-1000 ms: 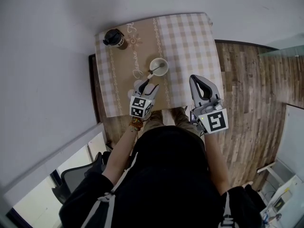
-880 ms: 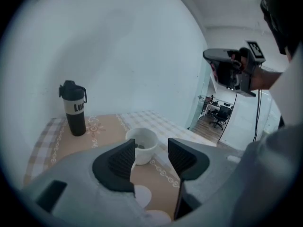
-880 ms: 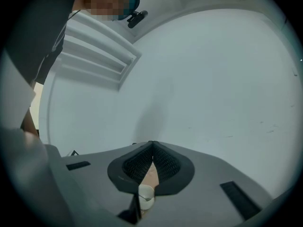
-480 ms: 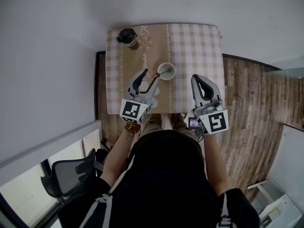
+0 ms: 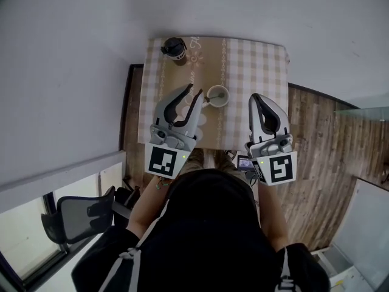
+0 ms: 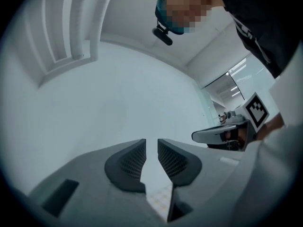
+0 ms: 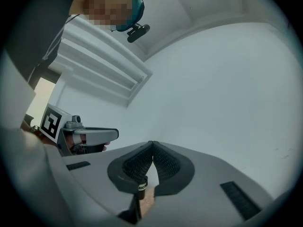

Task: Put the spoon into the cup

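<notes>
Left gripper [image 5: 193, 92] first: its jaws are closing, a narrow gap left between the ribbed pads, and nothing sits in that gap. It is empty, aimed at a plain white wall in its own view. Right gripper [image 5: 260, 97] is clenched, pad tips pressed together, nothing held. Both hang over the near edge of the worktop [image 5: 258, 59], one at each side, marker cubes toward the person.

Between them, at about the centre of the worktop, stands the pale cup [image 5: 217, 95]. The spoon [image 5: 210, 98] is in it, handle leaning toward the cup's left rim, where the left gripper's tips overlap it in the head view.

Further out, a dark lidded bottle [image 5: 174, 49] stands upright near the far left corner. A checked cloth covers the worktop, with a tan patterned band running far to near down its left half. The far edge sits against a white wall [image 5: 67, 72]. Wood-plank floor [image 5: 316, 139] spreads to the right, and a black office chair [image 5: 79, 218] waits at lower left.
</notes>
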A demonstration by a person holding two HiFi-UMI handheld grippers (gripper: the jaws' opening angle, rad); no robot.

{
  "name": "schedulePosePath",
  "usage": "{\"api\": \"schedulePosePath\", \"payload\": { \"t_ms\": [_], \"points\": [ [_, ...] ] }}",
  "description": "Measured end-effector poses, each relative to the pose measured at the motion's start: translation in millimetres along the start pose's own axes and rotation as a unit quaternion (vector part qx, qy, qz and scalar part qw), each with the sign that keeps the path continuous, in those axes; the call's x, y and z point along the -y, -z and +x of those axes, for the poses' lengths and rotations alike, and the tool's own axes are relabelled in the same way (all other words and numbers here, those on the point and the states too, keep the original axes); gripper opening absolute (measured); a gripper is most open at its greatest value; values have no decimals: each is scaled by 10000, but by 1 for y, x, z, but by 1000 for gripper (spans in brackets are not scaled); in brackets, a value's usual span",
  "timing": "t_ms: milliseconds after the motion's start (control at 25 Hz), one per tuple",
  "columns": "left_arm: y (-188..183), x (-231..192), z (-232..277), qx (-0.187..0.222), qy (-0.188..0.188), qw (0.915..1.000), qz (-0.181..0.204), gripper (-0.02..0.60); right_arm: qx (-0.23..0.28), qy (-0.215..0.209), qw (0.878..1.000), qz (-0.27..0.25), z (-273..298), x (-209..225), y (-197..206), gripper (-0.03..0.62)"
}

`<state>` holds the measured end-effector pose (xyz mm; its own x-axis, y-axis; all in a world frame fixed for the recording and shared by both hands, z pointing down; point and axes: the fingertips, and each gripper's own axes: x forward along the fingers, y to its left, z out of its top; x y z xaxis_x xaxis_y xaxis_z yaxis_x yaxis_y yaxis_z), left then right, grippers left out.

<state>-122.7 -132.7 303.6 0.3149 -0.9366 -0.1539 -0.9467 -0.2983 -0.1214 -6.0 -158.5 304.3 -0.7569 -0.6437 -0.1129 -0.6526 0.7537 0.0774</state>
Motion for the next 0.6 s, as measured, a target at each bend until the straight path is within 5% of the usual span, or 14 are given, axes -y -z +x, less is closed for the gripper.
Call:
{"api": "schedulePosePath", "payload": {
  "t_ms": [600],
  "points": [
    [2, 17, 7, -224, 88, 9997, 68, 17, -131, 21, 9999, 27, -8, -3, 1, 2]
  ]
}}
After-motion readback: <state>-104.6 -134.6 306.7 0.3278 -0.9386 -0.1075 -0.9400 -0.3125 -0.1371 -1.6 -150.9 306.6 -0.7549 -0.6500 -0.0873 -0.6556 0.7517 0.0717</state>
